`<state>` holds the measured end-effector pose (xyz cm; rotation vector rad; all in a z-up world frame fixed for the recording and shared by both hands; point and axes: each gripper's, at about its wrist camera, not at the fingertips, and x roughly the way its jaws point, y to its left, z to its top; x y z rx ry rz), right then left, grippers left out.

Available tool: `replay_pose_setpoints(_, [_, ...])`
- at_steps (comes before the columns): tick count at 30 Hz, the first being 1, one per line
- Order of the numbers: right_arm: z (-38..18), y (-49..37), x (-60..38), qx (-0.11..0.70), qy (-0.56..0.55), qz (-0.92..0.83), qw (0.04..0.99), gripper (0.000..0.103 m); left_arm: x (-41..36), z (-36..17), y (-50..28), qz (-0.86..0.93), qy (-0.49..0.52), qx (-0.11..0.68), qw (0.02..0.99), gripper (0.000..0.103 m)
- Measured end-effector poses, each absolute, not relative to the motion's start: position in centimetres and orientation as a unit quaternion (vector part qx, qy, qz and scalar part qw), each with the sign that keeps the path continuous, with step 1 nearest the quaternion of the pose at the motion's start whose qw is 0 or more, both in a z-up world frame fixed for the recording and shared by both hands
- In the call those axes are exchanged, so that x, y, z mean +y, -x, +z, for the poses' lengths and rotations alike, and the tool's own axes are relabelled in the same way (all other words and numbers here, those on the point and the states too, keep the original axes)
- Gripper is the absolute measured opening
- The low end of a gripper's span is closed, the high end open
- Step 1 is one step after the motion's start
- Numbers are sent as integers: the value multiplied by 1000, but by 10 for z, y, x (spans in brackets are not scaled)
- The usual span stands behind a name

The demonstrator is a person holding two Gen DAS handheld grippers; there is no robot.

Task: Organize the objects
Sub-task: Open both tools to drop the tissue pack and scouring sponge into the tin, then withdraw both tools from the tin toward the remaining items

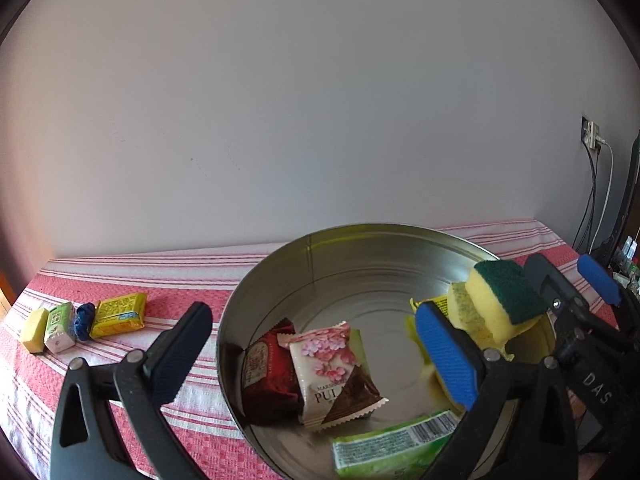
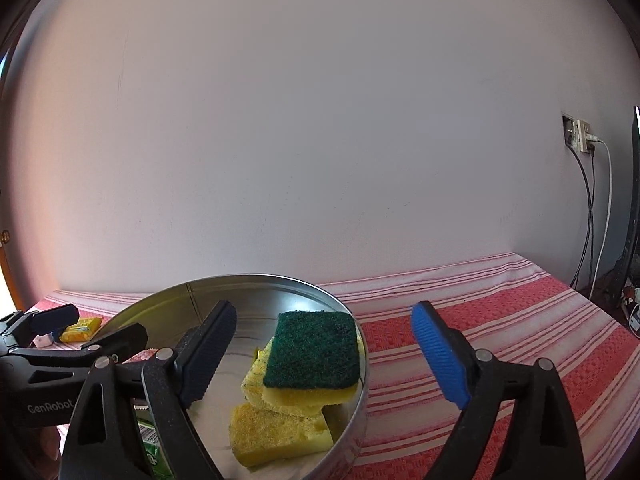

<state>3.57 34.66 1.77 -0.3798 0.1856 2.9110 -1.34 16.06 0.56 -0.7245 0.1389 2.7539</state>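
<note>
A round metal tin (image 1: 352, 252) (image 2: 248, 284) stands on the red striped cloth. In it lie a dark red packet (image 1: 268, 376), a pink flower packet (image 1: 332, 368), a green packet (image 1: 392, 448) and stacked yellow sponges, the top one with a green scourer (image 1: 508, 292) (image 2: 312, 352). My left gripper (image 1: 316, 356) is open over the tin's left side, empty. My right gripper (image 2: 328, 356) is open and empty, straddling the tin's right rim above the sponges; it also shows in the left wrist view (image 1: 568, 280).
On the cloth at the left lie a yellow sponge piece (image 1: 34, 330), a small green-and-white box (image 1: 60, 326), a blue object (image 1: 85, 321) and a yellow packet (image 1: 119, 315) (image 2: 82, 329). Cables hang from a wall socket (image 2: 580, 138) at the right.
</note>
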Motion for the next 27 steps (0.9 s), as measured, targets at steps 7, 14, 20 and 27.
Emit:
replay_pose_setpoints(7, [20, -44, 359, 95, 105, 982, 126, 93, 152, 1, 16, 959, 247, 46, 133, 103])
replay_pose_setpoints(14, [24, -55, 361, 100, 72, 978, 166, 93, 139, -6, 19, 961, 246, 33, 125, 103])
replay_pose_setpoints(20, [28, -64, 355, 96, 54, 976, 187, 93, 122, 1, 0, 964, 240, 37, 106, 103])
replay_pose_setpoints(27, [30, -70, 340, 103, 46, 972, 206, 93, 93, -9, 0, 969, 230, 63, 69, 103])
